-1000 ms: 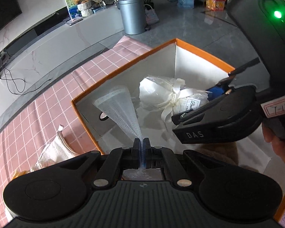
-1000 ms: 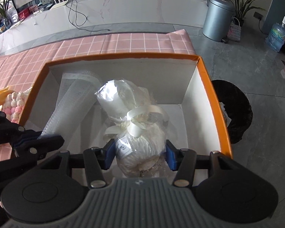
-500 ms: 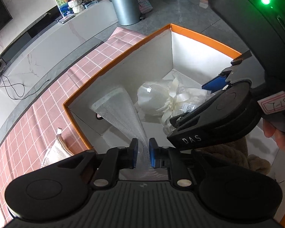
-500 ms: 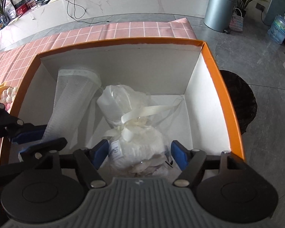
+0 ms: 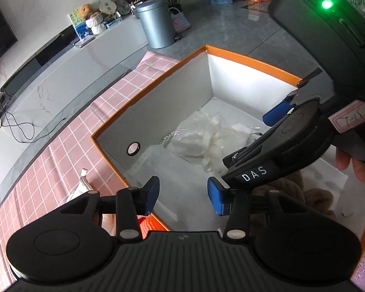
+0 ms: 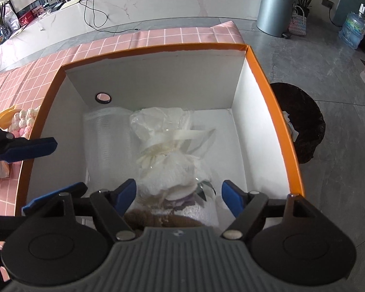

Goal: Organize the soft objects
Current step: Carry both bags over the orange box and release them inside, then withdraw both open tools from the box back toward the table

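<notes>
An orange-rimmed white box [image 6: 270, 90] [image 5: 250, 59] stands on the pink checked tablecloth. Inside lie a clear-wrapped white bundle tied with a cream ribbon [image 6: 170, 150] [image 5: 206, 138], a white mesh foam sleeve [image 6: 104, 141] [image 5: 163, 165] flat along the left wall, and a brown plush [image 6: 158, 219] [image 5: 292, 194] at the near side. My left gripper [image 5: 183, 196] is open and empty above the box's left rim. My right gripper [image 6: 178, 196] is open and empty above the bundle and the plush.
On the cloth left of the box lie a pink-and-white knitted item [image 6: 22, 121], a cream bag [image 5: 81, 187] and an orange knitted piece [image 5: 148, 226]. A black bin [image 6: 301, 124] and a grey can [image 6: 275, 7] stand on the floor beyond.
Both grippers opened and rose. The left let go of the mesh sleeve, which now lies flat in the box. The right let go of the wrapped bundle, which now rests on the box floor.
</notes>
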A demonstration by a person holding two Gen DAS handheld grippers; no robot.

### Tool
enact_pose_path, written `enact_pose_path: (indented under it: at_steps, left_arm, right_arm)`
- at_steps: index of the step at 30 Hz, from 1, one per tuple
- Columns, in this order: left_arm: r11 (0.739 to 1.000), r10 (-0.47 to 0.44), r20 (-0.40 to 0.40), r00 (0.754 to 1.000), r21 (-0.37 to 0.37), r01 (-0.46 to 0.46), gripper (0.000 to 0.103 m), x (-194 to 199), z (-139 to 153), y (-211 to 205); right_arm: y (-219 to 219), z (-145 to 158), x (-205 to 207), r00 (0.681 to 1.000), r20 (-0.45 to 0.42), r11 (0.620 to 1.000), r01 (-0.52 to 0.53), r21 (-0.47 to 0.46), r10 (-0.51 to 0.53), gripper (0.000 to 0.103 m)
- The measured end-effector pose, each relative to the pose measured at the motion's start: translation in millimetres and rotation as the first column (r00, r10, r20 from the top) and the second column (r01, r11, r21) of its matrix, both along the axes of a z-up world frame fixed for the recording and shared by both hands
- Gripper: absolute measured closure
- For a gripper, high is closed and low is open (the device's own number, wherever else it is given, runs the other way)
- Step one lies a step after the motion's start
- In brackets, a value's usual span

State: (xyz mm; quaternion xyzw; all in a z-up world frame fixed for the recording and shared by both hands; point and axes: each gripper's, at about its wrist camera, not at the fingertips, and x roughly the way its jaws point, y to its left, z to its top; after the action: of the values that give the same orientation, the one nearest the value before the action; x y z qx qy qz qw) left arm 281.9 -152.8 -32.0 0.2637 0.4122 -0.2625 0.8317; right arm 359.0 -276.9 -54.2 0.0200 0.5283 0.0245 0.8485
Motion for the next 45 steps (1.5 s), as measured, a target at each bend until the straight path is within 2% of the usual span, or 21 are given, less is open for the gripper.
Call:
enact_pose_path:
  at_steps: [3,6,9,14,18,22,28,33,40,43,45]
  left_arm:
    - [1.000,-0.008,0.011,1.000,-0.020,0.008,0.042,-8.7,4.5,3.2]
    - [0.999,-0.010,0.021,1.000,-0.051,0.011,0.041,-17.2,10.6,7.4]
    - [0.998,-0.004,0.036,0.999,-0.070,0.007,0.033,-25.7,16.3,10.9]
    - [0.991,0.022,0.037,0.999,-0.131,-0.017,0.032,-39.6,24.0,22.4]
    - [0.985,0.052,0.056,0.997,-0.170,-0.042,0.032,-51.5,28.2,33.0]
    - [0.970,0.096,0.071,0.993,-0.230,-0.077,0.032,-65.1,31.9,48.7]
    - [0.935,0.193,0.098,0.976,-0.319,-0.153,0.033,-89.7,33.0,80.9]
    - [0.892,0.279,0.111,0.954,-0.398,-0.214,0.033,-114.0,31.7,112.3]
    - [0.823,0.419,0.140,0.897,-0.476,-0.310,0.033,-142.7,25.0,157.2]
    - [0.799,0.468,0.139,0.873,-0.488,-0.351,0.033,-150.6,20.0,176.0]
    - [0.784,0.495,0.133,0.859,-0.494,-0.375,0.033,-154.2,15.8,187.5]
  right_arm:
    - [0.3,3.0,-9.6,1.000,0.001,1.000,0.012,-0.001,-0.012,0.026]
    - [2.2,5.1,-19.9,1.000,0.004,1.000,0.016,-0.009,-0.016,0.024]
    - [3.7,7.9,-30.4,1.000,0.010,1.000,0.020,-0.019,-0.020,0.023]
    - [3.5,14.7,-50.3,0.999,0.031,0.999,0.038,-0.017,-0.038,0.023]
    - [4.9,25.3,-69.7,0.996,0.080,0.999,0.044,-0.030,-0.041,0.023]
    - [8.8,42.4,-95.4,0.985,0.168,0.998,0.047,-0.029,-0.042,0.023]
    - [23.7,62.7,-139.3,0.947,0.318,0.999,0.049,0.014,-0.051,0.023]
    - [51.0,66.5,-170.8,0.914,0.406,0.999,0.003,0.032,-0.016,0.023]
    - [107.9,67.1,-201.6,0.847,0.519,0.992,-0.121,-0.026,0.117,0.015]
    - [130.0,60.4,-202.8,0.828,0.535,0.984,-0.177,-0.034,0.168,0.014]
    - [142.9,54.0,-201.7,0.826,0.532,0.979,-0.200,-0.028,0.184,0.014]
